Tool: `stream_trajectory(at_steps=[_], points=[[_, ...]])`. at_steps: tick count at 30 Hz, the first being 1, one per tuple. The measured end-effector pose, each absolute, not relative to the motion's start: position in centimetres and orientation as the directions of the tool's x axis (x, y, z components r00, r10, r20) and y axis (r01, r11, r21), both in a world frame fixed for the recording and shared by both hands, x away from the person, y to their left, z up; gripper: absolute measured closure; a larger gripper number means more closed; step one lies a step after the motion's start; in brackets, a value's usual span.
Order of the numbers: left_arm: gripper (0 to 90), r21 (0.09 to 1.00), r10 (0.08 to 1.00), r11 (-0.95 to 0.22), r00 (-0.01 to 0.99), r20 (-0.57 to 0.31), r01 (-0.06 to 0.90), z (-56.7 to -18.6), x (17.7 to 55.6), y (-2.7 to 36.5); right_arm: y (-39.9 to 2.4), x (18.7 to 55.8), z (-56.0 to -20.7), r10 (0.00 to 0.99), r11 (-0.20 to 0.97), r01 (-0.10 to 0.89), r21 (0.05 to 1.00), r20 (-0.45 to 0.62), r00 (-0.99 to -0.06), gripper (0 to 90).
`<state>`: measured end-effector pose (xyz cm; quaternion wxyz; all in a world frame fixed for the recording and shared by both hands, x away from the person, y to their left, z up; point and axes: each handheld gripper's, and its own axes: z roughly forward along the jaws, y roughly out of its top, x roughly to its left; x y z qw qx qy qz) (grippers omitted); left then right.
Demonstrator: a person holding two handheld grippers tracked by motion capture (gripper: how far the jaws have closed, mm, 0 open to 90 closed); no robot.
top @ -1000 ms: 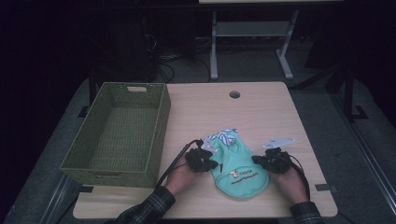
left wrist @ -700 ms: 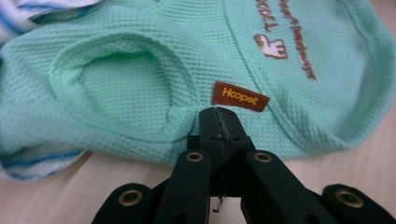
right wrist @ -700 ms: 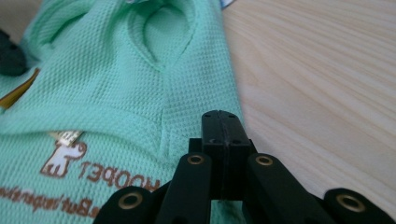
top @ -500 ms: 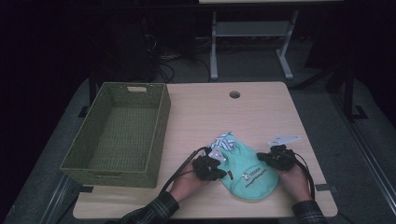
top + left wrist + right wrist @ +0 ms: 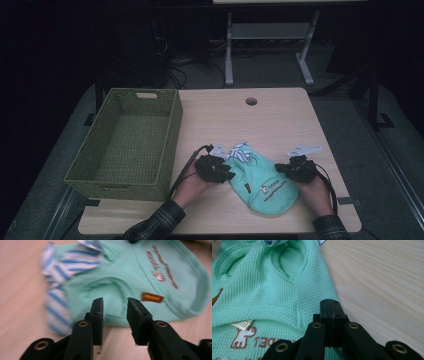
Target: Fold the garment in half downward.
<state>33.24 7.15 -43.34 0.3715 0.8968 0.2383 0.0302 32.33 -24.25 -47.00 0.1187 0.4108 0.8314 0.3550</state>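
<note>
Small mint-green waffle-knit garment (image 5: pixel 260 182) lying flat on the light wooden table (image 5: pixel 280 120), near its front edge, at about three o'clock from the woven green basket (image 5: pixel 125 145). Blue-and-white striped fabric (image 5: pixel 72 261) bunched at the far end, toward eleven o'clock of the cloth in the high view. Brown printed lettering with a little animal figure (image 5: pixel 243 337) across the body, plus a small orange label (image 5: pixel 152 297) near the hem. Cloth slightly rumpled, with soft folds around a sleeve opening in the right gripper view. Left gripper (image 5: pixel 115 307) at nine o'clock of the garment, jaws having just been opening, now parted with a clear gap and nothing pressed between the pads, green edge lying beyond the tips. Right gripper (image 5: pixel 330 308) at three o'clock of the garment, jaws closed tight together at its edge; cloth pinched between them or not, cannot tell
</note>
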Motion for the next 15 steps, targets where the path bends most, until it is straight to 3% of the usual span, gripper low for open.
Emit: stream_trajectory(at_steps=[8, 15], points=[[49.5, 0.688, 0.542, -0.572, 0.835, -0.092, 0.447, -43.7, 35.8, 8.6, -24.2, 32.3, -47.0, 0.768, 0.414, 0.6, 0.684, 0.092, -0.634, 89.9], [46.9, 0.664, 0.554, -0.567, 0.822, -0.132, 0.488, -45.3, 37.0, 8.3, -24.2, 32.3, -47.0, 0.769, 0.412, 0.598, 0.687, 0.091, -0.633, 89.9]])
